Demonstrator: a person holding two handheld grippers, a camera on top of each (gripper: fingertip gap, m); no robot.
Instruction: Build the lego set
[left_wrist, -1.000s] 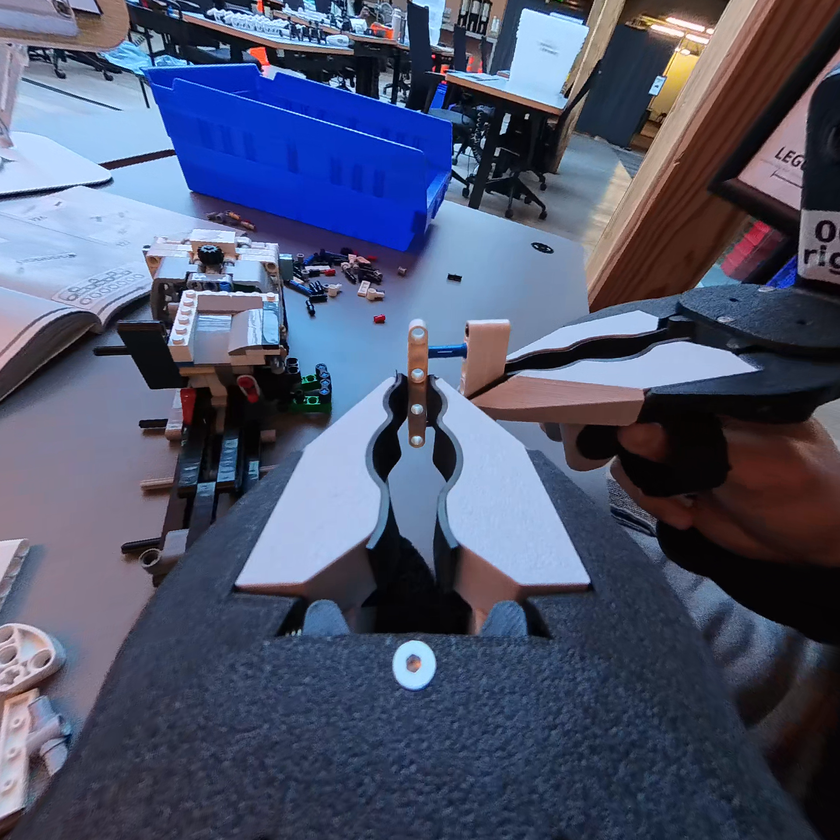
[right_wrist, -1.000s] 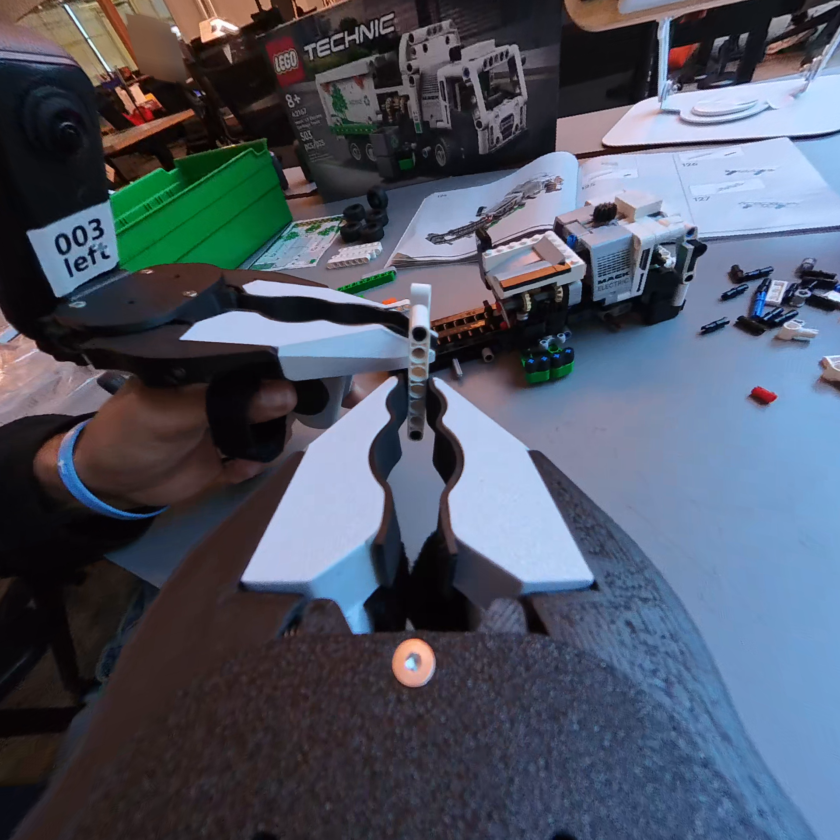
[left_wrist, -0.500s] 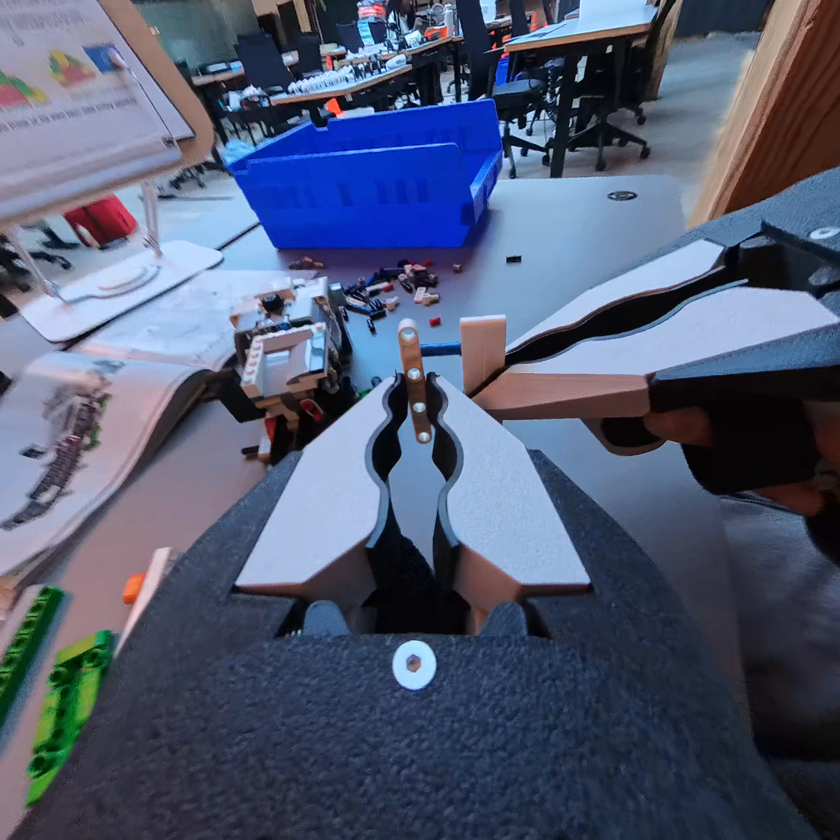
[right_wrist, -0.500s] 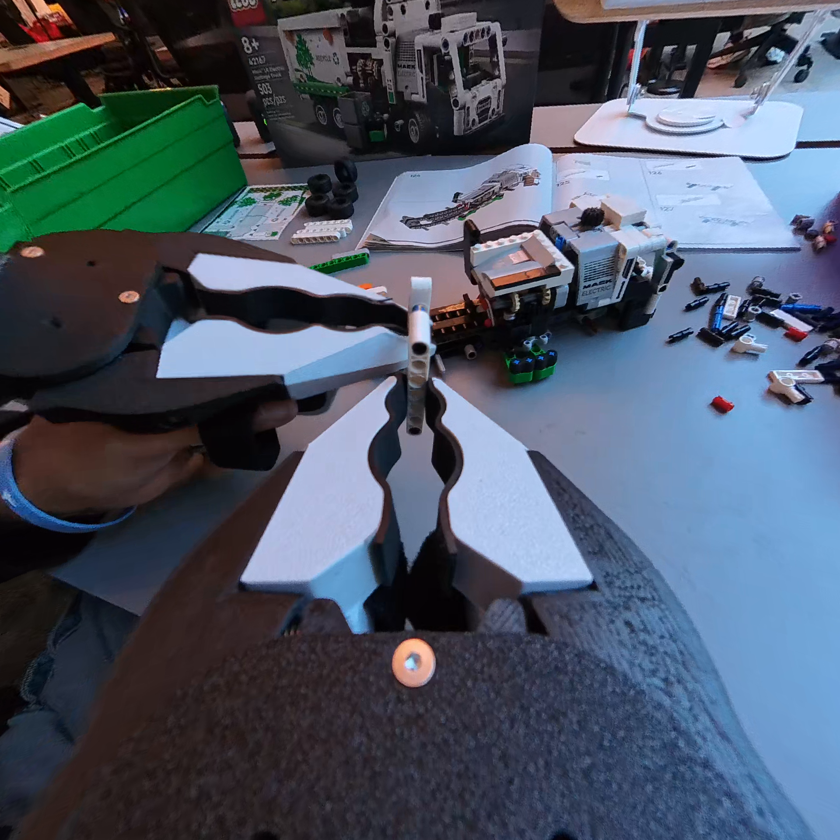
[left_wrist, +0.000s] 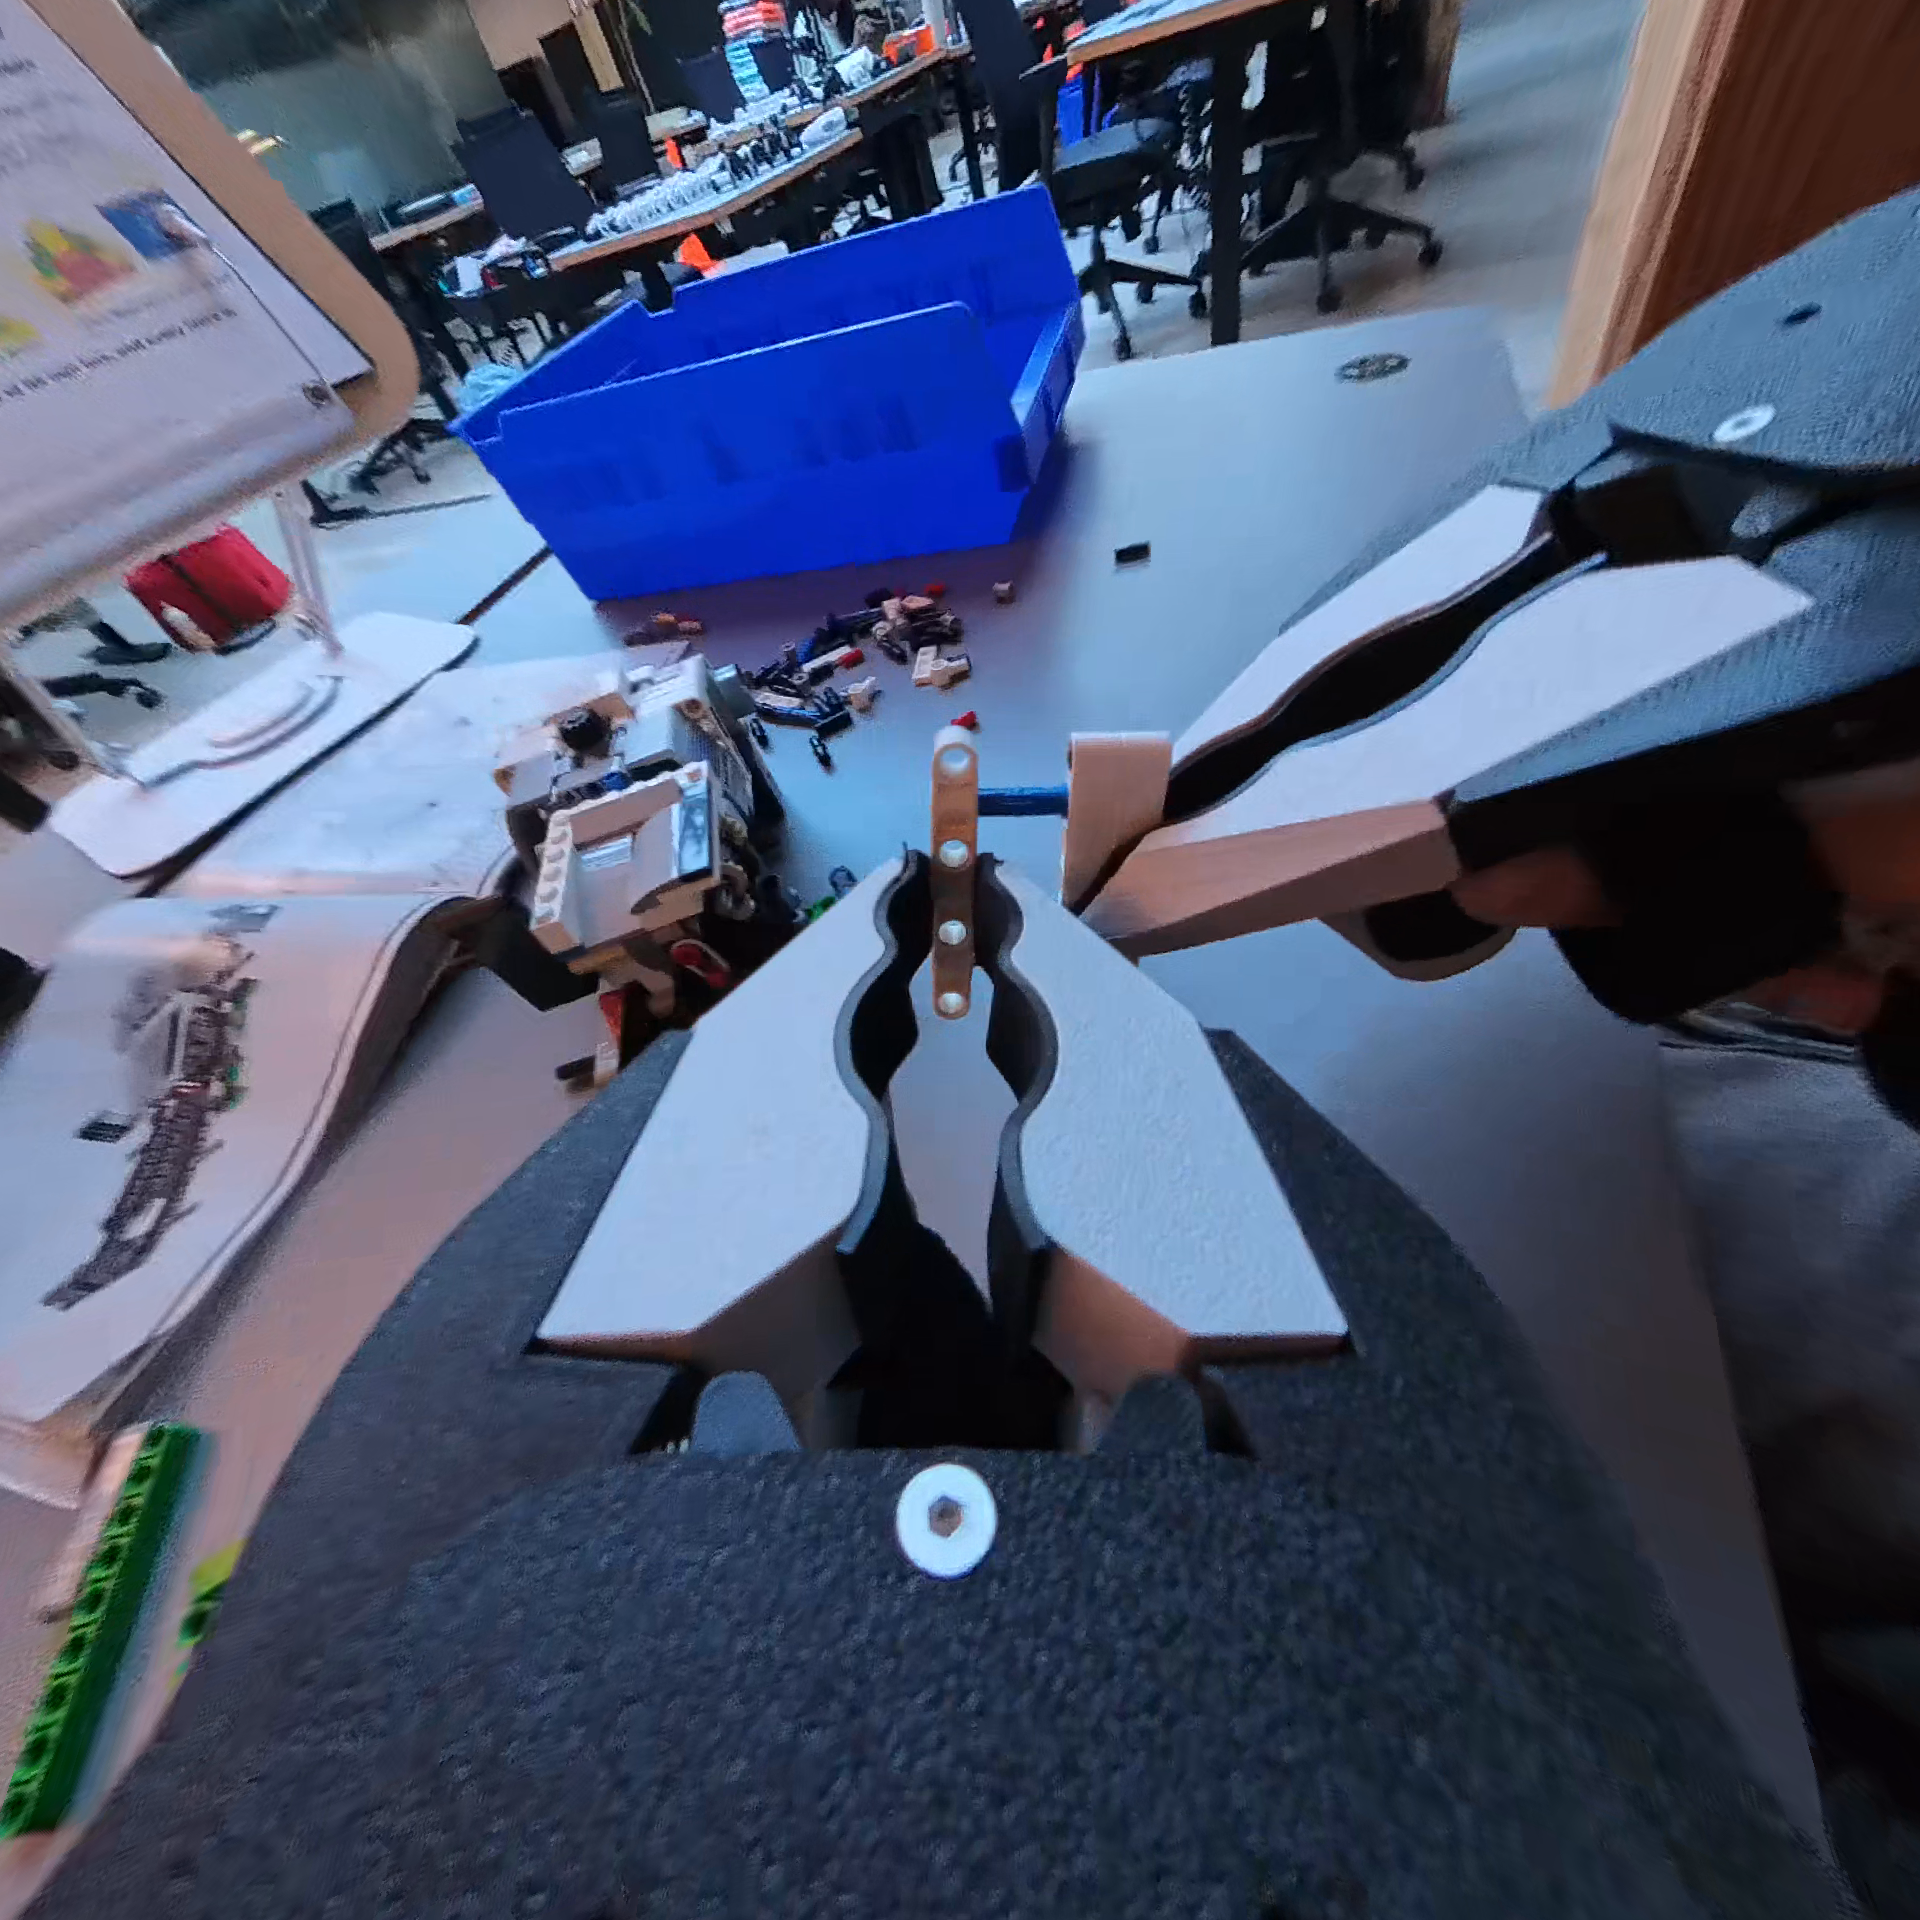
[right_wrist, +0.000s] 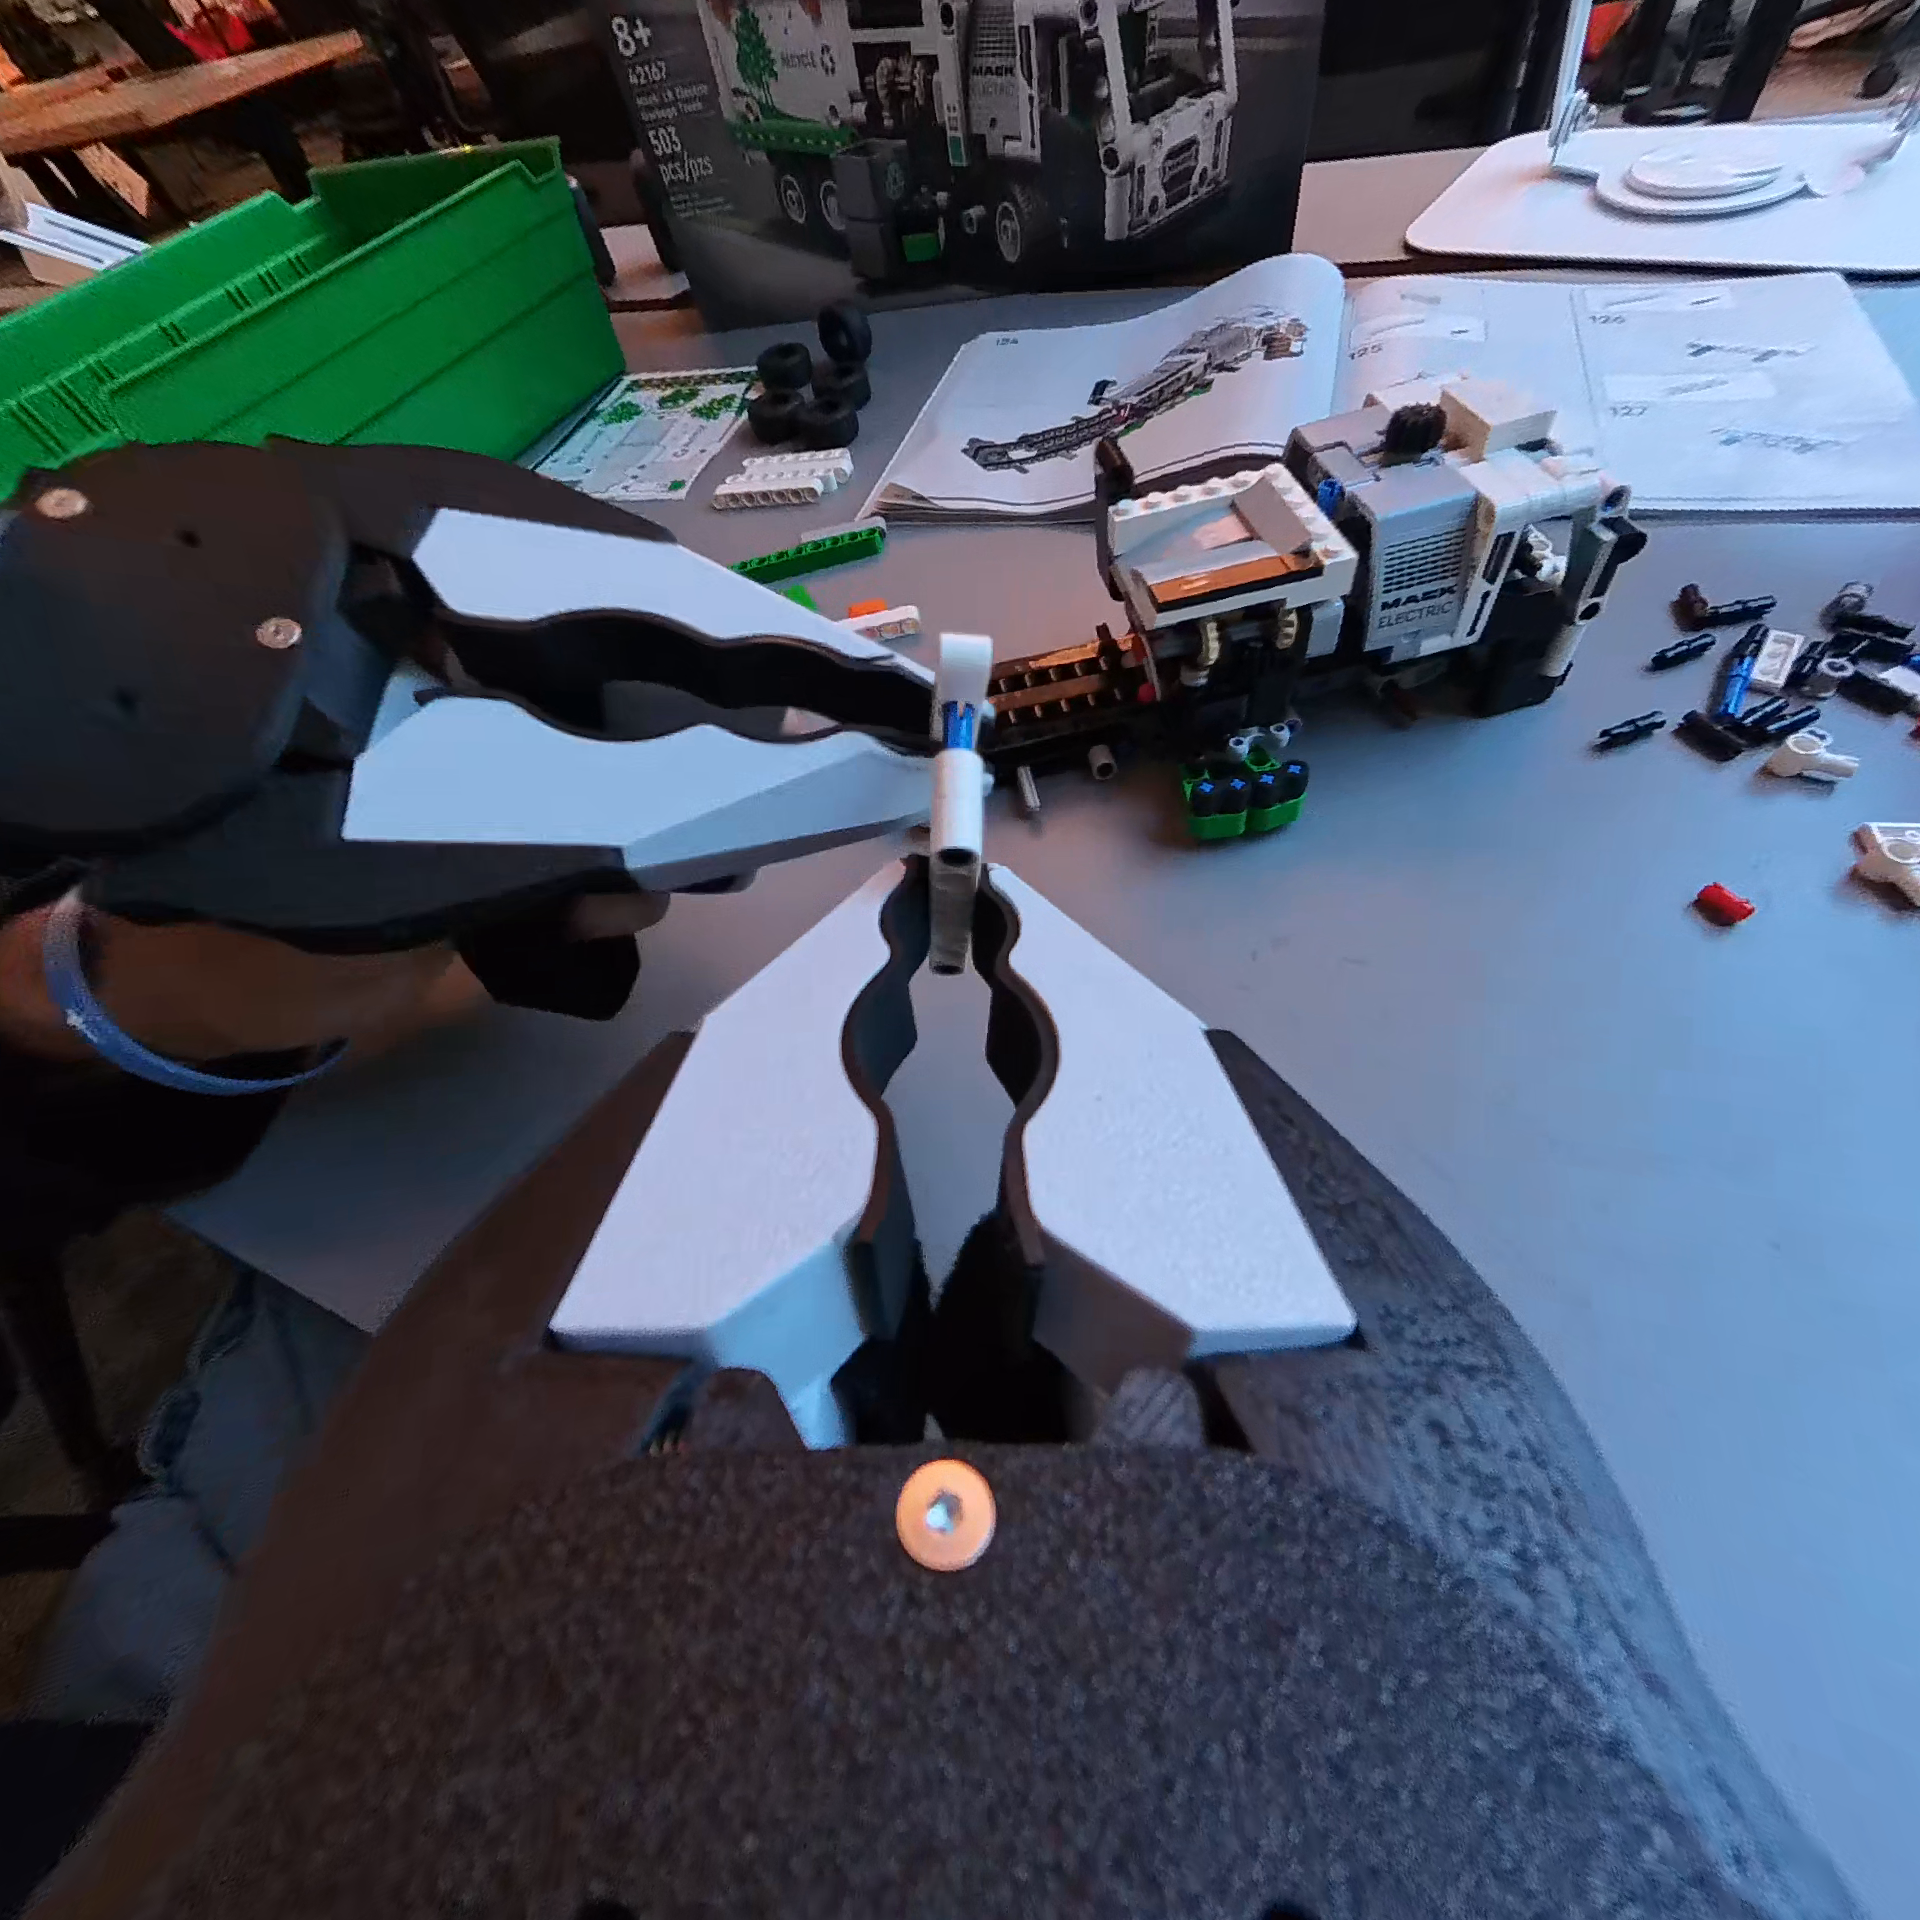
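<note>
My left gripper (left_wrist: 953, 896) is shut on a pale Technic beam (left_wrist: 953, 831) with a row of holes, held upright above the table. My right gripper (left_wrist: 1103, 831) comes in from the right, shut on a second pale beam (left_wrist: 1118, 795). A blue pin (left_wrist: 1023, 800) spans the short gap between the two beams. In the right wrist view my right gripper (right_wrist: 951, 896) is shut on its beam (right_wrist: 956, 810), the left gripper (right_wrist: 928, 727) meets it from the left, and the blue pin (right_wrist: 961, 722) shows at the joint. The part-built white truck (right_wrist: 1403, 582) lies on the table behind.
The truck (left_wrist: 634, 831) lies left of the held beams. Loose small parts (left_wrist: 883, 644) lie before a blue bin (left_wrist: 810, 416). An open instruction book (right_wrist: 1299, 364), black tyres (right_wrist: 816, 384), a green bin (right_wrist: 312, 312), the set's box (right_wrist: 987, 125) and a green-and-black sub-assembly (right_wrist: 1242, 795) are around. Only a small space, under 4 cm, lies between the two pairs of fingers.
Both grippers keep their beams, joined by the blue pin. Both views have swung, and the truck now sits farther off in the left wrist view. The pin now shows in the right wrist view.
</note>
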